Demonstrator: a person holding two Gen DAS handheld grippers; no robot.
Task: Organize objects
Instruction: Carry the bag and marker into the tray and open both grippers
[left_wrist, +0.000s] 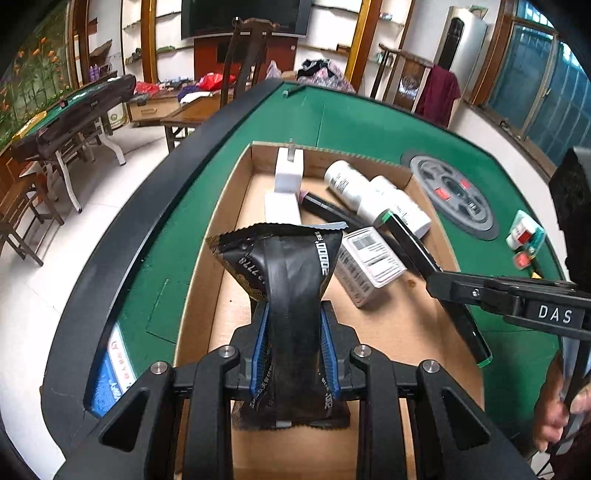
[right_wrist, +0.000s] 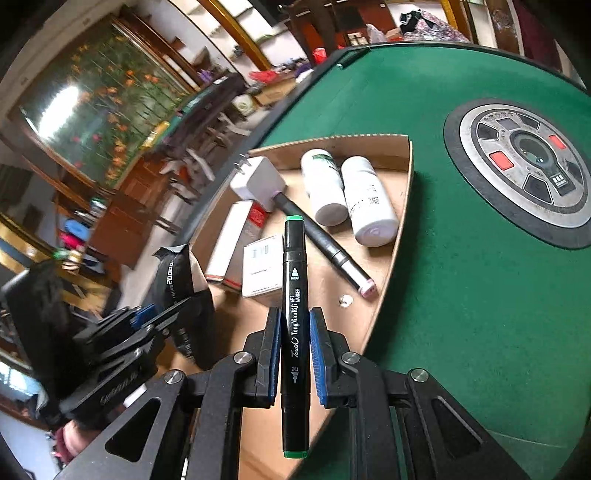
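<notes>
Grippers hold tight: left gripper (left_wrist: 293, 343) a black bag (left_wrist: 284, 266), right gripper (right_wrist: 293, 347) a marker (right_wrist: 294, 295). Marker might slip and roll off the box (right_wrist: 404, 206).

1. My right gripper (right_wrist: 294, 350) pinches a black green-capped art marker (right_wrist: 294, 291) upright between its blue pads (right_wrist: 318, 354).
2. Beyond it, the cardboard tray (right_wrist: 404, 192) holds two white bottles (right_wrist: 325, 188), another marker (right_wrist: 325, 243) and a white box (right_wrist: 262, 266).

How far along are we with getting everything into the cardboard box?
Done: two white bottles, a charger, small boxes and a pink-tipped marker lie in the cardboard box. In hand: left gripper holds a black pouch; right gripper holds a green-capped marker. Left: small packets on the felt.
</notes>
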